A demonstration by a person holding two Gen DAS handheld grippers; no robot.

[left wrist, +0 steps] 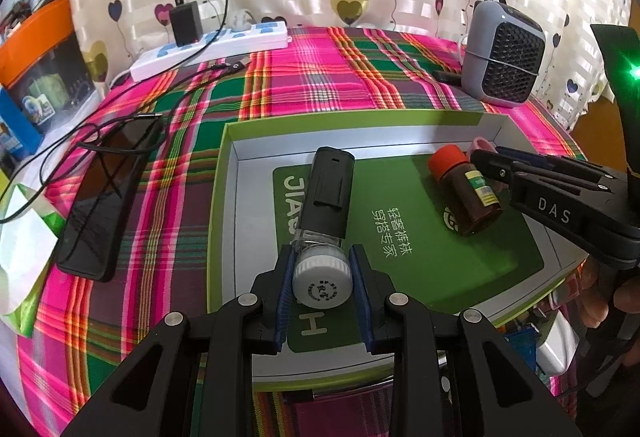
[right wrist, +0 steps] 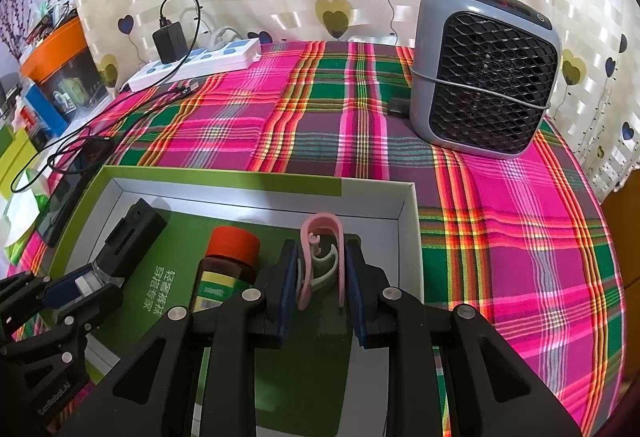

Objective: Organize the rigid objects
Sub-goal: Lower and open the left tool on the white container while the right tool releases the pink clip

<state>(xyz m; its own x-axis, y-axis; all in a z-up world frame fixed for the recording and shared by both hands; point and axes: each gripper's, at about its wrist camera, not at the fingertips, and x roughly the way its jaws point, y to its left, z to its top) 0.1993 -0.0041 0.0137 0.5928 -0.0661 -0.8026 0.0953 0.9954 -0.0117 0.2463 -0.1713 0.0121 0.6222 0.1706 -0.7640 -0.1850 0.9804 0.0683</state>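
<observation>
The left gripper (left wrist: 323, 283) pinched a black stamp (left wrist: 326, 205) by its white cap; the right gripper (right wrist: 320, 277) clamped a pink clip (right wrist: 320, 237), both inside the green-rimmed box (right wrist: 224, 179) (brown red-capped bottle (left wrist: 466, 189) between them).

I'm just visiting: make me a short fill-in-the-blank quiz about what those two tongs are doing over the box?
1. The left tongs grip a black tube by its ____ cap.
2. The right tongs hold a ____ clip.
3. The brown bottle in the box has a ____ lid.
4. Behind the box stands a grey ____.

Missing: white; pink; red; fan heater
</observation>
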